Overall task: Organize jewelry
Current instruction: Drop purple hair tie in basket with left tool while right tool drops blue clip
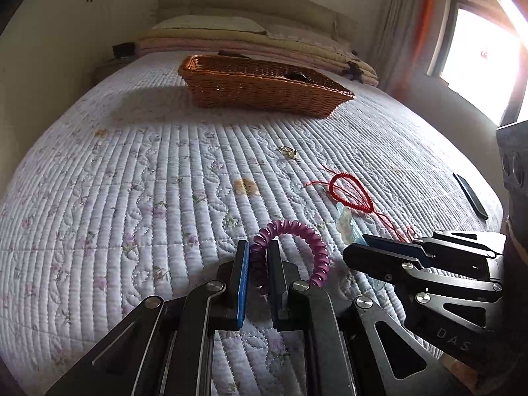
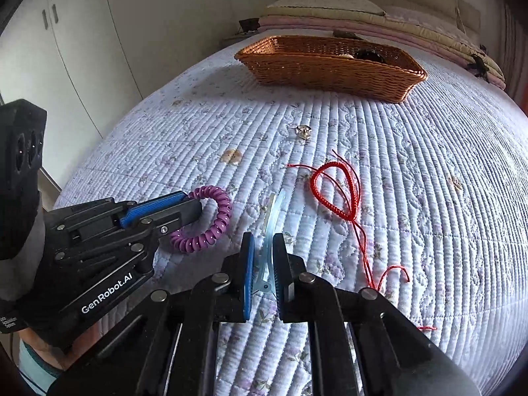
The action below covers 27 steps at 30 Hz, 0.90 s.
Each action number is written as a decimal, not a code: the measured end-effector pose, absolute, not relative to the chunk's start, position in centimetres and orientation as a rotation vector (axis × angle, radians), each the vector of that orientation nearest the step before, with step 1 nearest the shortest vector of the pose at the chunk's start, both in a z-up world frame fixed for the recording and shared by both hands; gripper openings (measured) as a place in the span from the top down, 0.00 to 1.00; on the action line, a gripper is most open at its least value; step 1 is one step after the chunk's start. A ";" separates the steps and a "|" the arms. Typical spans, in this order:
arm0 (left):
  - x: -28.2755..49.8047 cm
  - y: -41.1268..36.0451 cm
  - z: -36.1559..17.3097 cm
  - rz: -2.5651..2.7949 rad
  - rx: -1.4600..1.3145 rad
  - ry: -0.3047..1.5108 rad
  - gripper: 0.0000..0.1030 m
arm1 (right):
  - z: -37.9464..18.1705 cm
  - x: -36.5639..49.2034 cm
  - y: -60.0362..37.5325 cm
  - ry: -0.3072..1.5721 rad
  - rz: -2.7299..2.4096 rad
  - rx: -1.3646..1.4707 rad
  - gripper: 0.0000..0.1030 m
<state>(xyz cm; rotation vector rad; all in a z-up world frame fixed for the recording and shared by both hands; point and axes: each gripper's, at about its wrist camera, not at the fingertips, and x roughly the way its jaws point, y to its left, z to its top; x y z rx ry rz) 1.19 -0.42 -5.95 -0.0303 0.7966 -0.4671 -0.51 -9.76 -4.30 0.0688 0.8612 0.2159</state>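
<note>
My left gripper point(image 1: 259, 247) is shut on a purple spiral hair tie point(image 1: 303, 234), held low over the quilt; it also shows in the right wrist view point(image 2: 214, 221). My right gripper point(image 2: 264, 241) is shut on a pale blue translucent hair clip point(image 2: 272, 211), which shows in the left wrist view point(image 1: 346, 224). A red braided cord bracelet point(image 2: 333, 191) lies on the quilt to the right, also in the left wrist view point(image 1: 351, 193). A small metal ring piece point(image 2: 303, 130) lies farther out. A brown wicker basket point(image 2: 330, 72) stands near the pillows with dark items inside.
The bed has a white quilted floral cover point(image 1: 148, 181). Folded blankets and a pillow point(image 1: 211, 24) lie at the headboard. A dark flat object point(image 1: 470, 194) rests at the bed's right edge. White wardrobes point(image 2: 99, 33) stand to the left, and a window point(image 1: 478, 59) to the right.
</note>
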 end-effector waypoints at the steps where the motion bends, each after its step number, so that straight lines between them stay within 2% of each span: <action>1: 1.1 -0.2 -5.7 -0.467 -0.043 0.786 0.90 | -3.9 -0.7 -9.9 0.847 0.217 0.077 0.88; 9: 1.9 0.6 -1.8 -0.459 -0.084 0.684 0.90 | 0.6 0.0 -11.0 0.731 0.231 0.118 0.88; 14: 4.2 -0.6 2.3 -0.455 -0.021 0.594 0.90 | 4.9 2.7 -12.8 0.608 0.175 0.048 0.88; 21: 14.7 -2.8 7.5 -0.416 -0.063 0.525 0.90 | 8.4 13.9 -18.6 0.549 0.087 0.107 0.88; 27: 24.1 -4.3 5.5 -0.386 -0.161 0.587 0.90 | 5.7 22.2 -22.4 0.583 0.057 0.171 0.87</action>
